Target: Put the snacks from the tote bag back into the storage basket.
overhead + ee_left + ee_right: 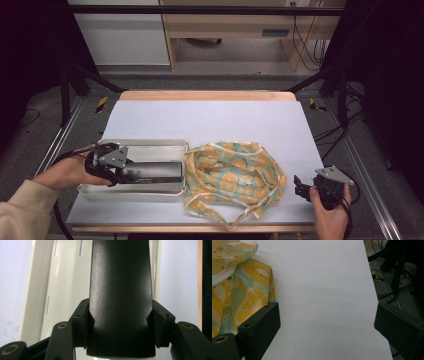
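Clamping a long black block (150, 171) inside the white tray (150, 144), the left gripper (114, 167) sits low; the right gripper (301, 188), jaws apart, hovers near the table's right edge

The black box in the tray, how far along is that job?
In hand: the left gripper has its jaws clamped on the black box, inside the white tray. The right gripper waits open beside the fruit-print cloth, untouched so far. Nothing looks finished yet.
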